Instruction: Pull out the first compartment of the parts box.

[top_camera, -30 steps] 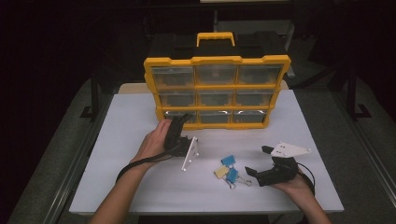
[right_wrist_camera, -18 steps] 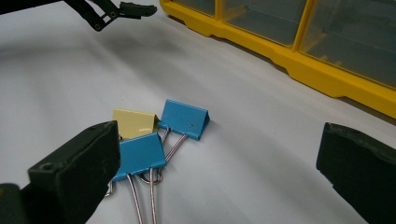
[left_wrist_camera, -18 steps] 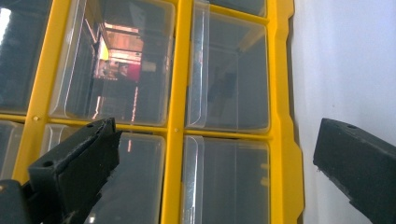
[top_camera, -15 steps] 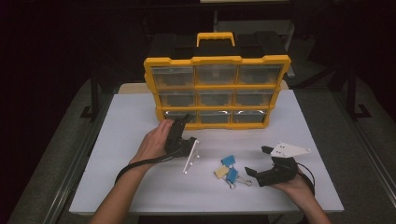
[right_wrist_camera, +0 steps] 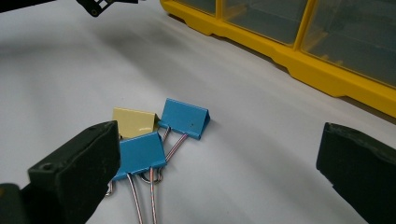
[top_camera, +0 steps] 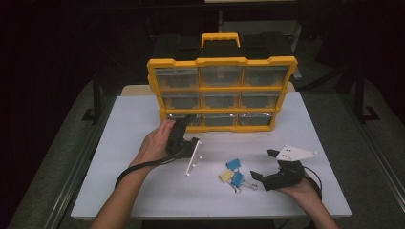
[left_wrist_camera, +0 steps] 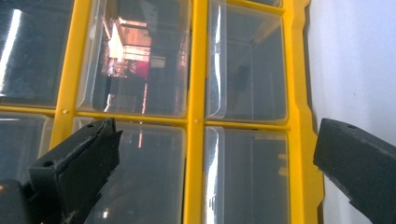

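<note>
The left gripper (top_camera: pixel 187 125) stands spread wide right against the bottom-left drawer (top_camera: pixel 174 117) of the yellow organizer (top_camera: pixel 222 62), holding nothing; the right gripper (top_camera: pixel 261 164) hovers equally wide apart just beside three binder clips (top_camera: pixel 232 171) lying together on the white tabletop (top_camera: pixel 133 109), in front of the organizer. The clips (two blue, one tan) look light, stiff and springy, with smooth folded-metal bodies (right_wrist_camera: pixel 139 150) that could slip; their thin wire handles (right_wrist_camera: pixel 140 200) seem poor purchase, so pinching across the flat sides of a body seems the surest hold; the clear plastic drawer looks light and slick, best pulled by its front lip.
</note>
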A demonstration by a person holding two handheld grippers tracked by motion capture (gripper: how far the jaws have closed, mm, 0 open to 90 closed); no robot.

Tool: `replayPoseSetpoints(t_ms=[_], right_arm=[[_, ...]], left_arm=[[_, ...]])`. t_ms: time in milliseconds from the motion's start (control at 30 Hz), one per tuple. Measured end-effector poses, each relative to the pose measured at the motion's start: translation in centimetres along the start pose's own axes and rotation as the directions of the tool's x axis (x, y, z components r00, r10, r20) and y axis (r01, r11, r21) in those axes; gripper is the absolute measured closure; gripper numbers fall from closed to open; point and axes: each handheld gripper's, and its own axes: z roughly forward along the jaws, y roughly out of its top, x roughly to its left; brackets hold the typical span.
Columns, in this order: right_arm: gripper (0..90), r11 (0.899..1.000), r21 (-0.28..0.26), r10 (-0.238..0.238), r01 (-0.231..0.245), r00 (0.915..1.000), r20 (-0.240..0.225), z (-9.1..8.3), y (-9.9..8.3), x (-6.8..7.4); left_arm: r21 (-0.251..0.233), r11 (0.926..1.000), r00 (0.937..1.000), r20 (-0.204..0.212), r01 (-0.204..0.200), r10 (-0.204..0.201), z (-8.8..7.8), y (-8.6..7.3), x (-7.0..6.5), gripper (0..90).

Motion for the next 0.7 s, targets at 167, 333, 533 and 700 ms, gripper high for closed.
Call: replayPoseSetpoints(t_ms=[167,333,533,700], right_arm=[[0.0,1.000,0.001,0.000,0.000,1.0000,-0.001,0.0,0.0,0.0],[0.0,1.000,-0.001,0.001,-0.001,1.0000,0.000,0.0,0.0,0.0],[0.0,1.000,-0.001,0.003,-0.003,1.0000,0.000,0.0,0.0,0.0],[0.0,1.000,0.000,0.003,-0.003,1.0000,0.000,0.0,0.0,0.0]], left_arm=[[0.007,1.0000,0.9999,-0.007,-0.007,0.007,-0.3,0.0,0.5,0.3],[0.000,1.0000,0.9999,-0.016,-0.004,0.004,-0.4,-0.1,0.8,0.2],[0.013,0.9998,0.9995,-0.027,-0.016,0.016,-0.7,-0.3,1.4,0.3],[0.017,0.9997,0.9991,-0.038,-0.019,0.020,-0.8,-0.2,1.8,0.3]])
